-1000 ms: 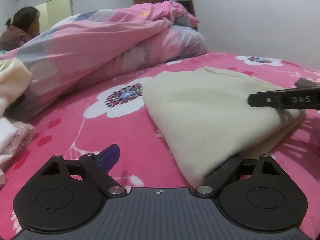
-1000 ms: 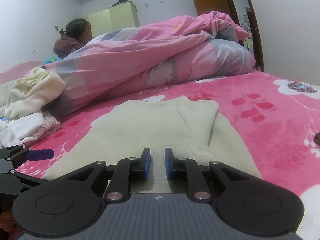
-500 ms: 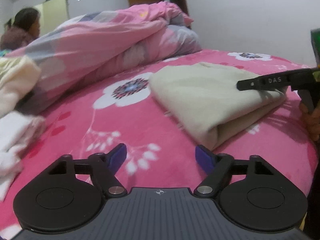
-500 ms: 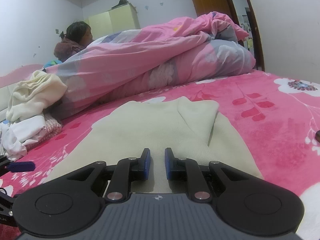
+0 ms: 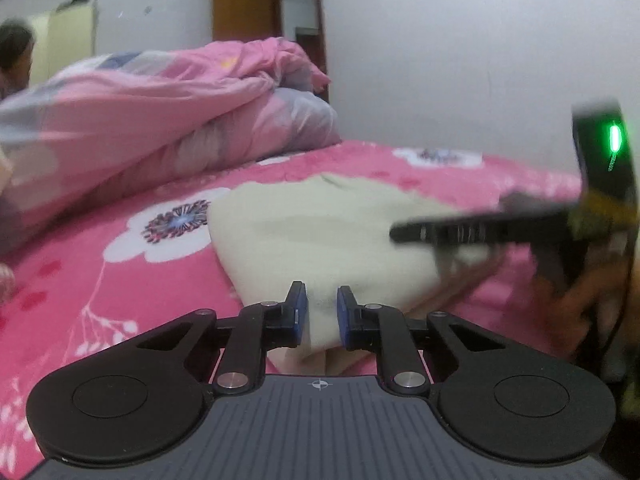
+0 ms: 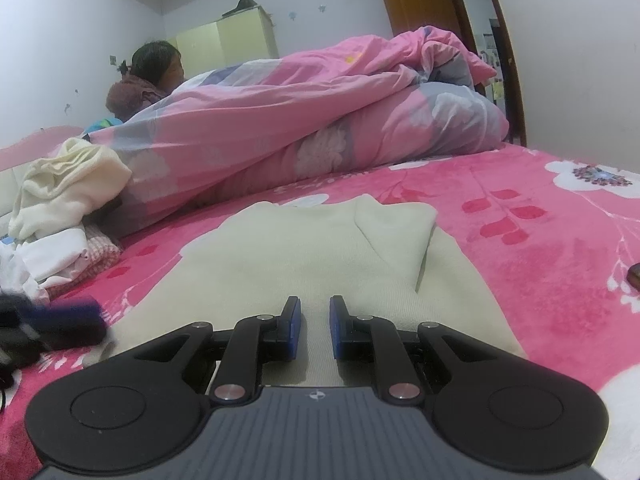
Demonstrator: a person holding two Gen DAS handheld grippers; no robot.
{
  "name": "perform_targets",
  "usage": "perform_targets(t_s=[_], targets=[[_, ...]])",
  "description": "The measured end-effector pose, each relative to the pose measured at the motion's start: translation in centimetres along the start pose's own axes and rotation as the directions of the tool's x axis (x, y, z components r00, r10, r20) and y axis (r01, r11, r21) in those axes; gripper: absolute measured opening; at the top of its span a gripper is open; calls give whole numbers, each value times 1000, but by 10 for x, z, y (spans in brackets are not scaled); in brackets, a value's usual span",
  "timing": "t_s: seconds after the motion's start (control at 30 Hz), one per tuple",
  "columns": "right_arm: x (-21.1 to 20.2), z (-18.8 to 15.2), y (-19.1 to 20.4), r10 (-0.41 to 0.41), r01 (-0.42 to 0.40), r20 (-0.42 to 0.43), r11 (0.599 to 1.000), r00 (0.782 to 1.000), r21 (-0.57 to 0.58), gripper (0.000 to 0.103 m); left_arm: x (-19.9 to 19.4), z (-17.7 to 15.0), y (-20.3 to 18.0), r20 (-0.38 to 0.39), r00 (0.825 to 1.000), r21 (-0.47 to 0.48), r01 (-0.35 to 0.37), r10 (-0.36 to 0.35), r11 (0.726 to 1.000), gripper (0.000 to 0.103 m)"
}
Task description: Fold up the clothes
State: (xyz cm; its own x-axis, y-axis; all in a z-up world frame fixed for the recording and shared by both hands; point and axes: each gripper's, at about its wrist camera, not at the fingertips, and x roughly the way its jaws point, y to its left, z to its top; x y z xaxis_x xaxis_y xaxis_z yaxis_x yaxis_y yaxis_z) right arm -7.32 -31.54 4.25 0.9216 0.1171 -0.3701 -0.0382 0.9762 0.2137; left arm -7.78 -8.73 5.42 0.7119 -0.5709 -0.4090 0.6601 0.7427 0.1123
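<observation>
Both grippers are clamped on the cream sweater's (image 6: 320,264) near hem: left gripper (image 5: 318,312), fingers just closed, at its corner; right gripper (image 6: 315,330) alongside, probably to fold it over on the bed (image 6: 560,264).

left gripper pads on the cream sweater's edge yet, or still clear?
Touching. In the left wrist view the left gripper has just been closing, and the cream sweater edge fills the narrow gap between its pads.

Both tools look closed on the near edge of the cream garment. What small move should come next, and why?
Probably lift both tools together and carry that edge toward the far end. The left tool and right tool each pinch the near edge of the garment, which lies flat on the bed.
</observation>
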Motion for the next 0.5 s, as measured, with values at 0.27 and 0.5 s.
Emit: perform_targets(t_s=[0.27,0.5], targets=[[-9,9,10,-13,13,-9,1000,1000,-13,17,-2,-9,-4,-7,1000,33,-10,10,999,16],[-18,-9,31,-19,16,-13,986,1000,-164,18,-5,-9,-8,-12,1000,77,-18,19,997,17]])
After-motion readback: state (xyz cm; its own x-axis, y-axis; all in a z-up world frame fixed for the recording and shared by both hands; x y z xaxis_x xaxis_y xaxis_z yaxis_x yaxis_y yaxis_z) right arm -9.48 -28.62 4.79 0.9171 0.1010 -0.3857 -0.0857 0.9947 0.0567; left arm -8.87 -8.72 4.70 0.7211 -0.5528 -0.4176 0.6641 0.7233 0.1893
